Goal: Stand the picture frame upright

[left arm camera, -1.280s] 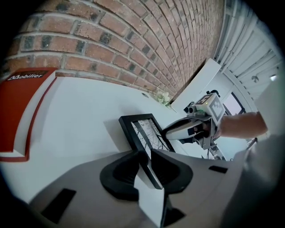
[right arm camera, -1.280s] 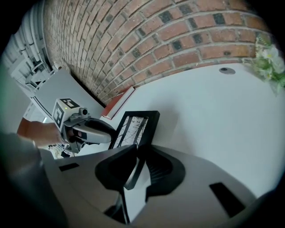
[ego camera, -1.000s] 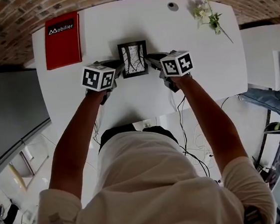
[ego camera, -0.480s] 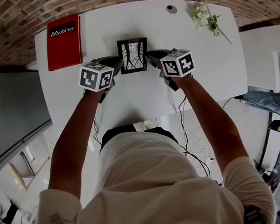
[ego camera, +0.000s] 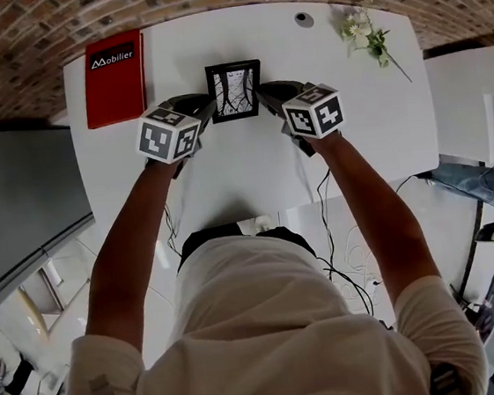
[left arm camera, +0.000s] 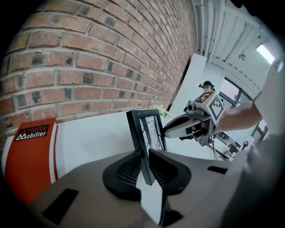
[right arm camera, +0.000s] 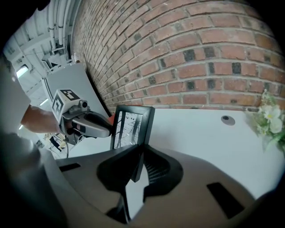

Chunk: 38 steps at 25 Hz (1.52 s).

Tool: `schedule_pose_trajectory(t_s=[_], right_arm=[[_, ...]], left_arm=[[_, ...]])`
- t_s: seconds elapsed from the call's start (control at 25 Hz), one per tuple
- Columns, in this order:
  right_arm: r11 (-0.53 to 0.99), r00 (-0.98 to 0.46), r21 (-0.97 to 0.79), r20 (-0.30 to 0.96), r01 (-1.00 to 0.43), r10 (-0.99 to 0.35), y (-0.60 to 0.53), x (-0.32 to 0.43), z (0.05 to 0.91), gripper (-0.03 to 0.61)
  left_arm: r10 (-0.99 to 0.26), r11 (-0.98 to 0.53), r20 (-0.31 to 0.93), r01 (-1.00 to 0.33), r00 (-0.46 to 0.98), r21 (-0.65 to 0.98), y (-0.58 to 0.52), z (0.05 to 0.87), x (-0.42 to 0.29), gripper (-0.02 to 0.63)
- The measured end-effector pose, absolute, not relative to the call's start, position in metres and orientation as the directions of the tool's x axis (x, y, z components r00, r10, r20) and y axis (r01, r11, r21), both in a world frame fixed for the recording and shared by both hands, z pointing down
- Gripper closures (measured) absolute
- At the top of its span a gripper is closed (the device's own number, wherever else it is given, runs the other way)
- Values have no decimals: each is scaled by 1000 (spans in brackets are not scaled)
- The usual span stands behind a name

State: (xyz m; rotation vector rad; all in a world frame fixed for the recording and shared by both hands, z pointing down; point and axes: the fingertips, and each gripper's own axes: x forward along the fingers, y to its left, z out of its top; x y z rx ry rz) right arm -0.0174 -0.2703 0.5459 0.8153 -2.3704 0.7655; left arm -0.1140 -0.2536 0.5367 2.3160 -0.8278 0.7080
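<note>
The picture frame stood upright near the middle of the white desk, its black border and pale branch print facing the person. It sat slightly farther from the person and closer to the brick wall than it had a second earlier, and both grippers had moved forward with it.

The left gripper had the frame's left edge between its pads. Its jaws were closing, and in the left gripper view the dark pads lay against both faces of that edge. The right gripper was clamped in the same way on the frame's right edge, low down, with the glass side turned towards the other gripper. The frame's bottom edge was hidden behind the jaws in both gripper views, so whether it rested on the desk or hung just above it could not be told.

Each marker cube had shifted up the desk a little compared with the earlier head views, the left cube and the right cube still level with each other on either side of the frame.

The red folder lay flat at the desk's far left corner, the sprig of white flowers at the far right, and a small round grommet near the far edge between them; none of these had moved.
</note>
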Motion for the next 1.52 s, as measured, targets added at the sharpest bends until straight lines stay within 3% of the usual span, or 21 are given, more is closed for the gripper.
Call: schedule_pose_trajectory(t_s=[1.52], right_arm=[[756, -580, 135, 561, -640, -591, -319, -32, 544, 554]], left_arm=[[-547, -738, 658, -668, 517, -89, -308, 541, -129, 591]])
